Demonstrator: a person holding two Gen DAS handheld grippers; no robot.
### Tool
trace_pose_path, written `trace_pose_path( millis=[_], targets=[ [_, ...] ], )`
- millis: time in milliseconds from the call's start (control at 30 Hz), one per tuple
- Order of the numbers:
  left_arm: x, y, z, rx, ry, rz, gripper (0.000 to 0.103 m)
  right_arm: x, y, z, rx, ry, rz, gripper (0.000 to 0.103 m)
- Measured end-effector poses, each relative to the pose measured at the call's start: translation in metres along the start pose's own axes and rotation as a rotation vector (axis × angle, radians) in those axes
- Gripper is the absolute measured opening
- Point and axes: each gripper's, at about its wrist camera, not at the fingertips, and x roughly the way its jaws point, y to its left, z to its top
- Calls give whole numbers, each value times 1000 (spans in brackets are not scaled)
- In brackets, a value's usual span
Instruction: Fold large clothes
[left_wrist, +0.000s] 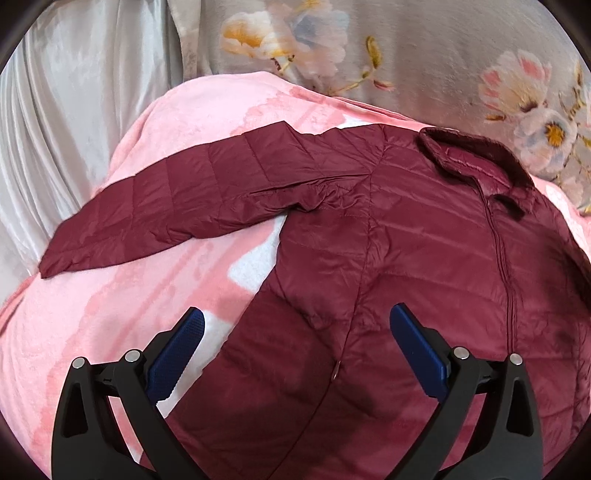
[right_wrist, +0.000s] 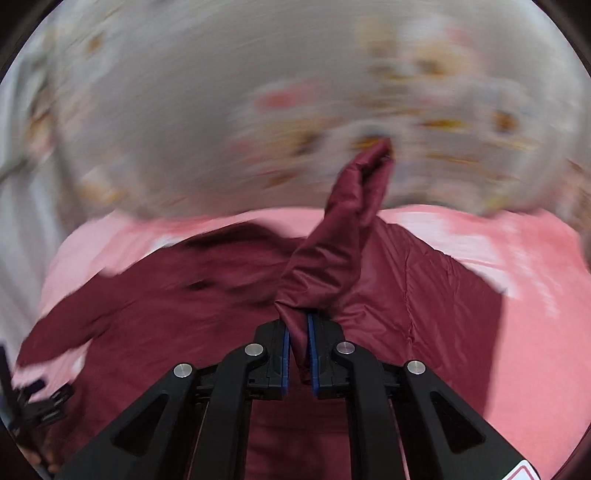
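The right claw (right_wrist: 296, 334) pinches a sleeve (right_wrist: 343, 229) of the dark red jacket (left_wrist: 388, 258). The left claw (left_wrist: 295, 325) is wide apart above it.

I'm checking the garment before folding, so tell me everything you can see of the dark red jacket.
The jacket is a maroon, quilted, shiny puffer with a collar and a closed front zip. It lies front up on a pink blanket, one sleeve stretched out flat. The right tool pinches the other sleeve and lifts it; the left tool hovers open.
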Motion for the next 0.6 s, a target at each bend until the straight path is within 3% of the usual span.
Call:
trace_pose_path(
  millis=[100,133,200,233,267,367,600],
  targets=[
    [5,3,5,-10,13,-20,98,32,78,-19,-109,90,180,20],
    [5,3,5,-9,18,-27,98,36,92,-24,-133,106,208,27],
    [6,5,8,-16,25,-61,98,31,111,-31,-172,86,238,44],
    [6,6,10,-25,28,-85,98,21,109,-31,-176,45,237,60],
    [6,7,13,-35,32,-116,98,12,101,-29,-169,7,223,68],
    [13,2,23,-67,78,-228,98,-3,71,-20,-116,-38,144,69],
    [60,-32,28,-173,277,-435,98,3,-50,-42,187,83,-26,70]
  ],
)
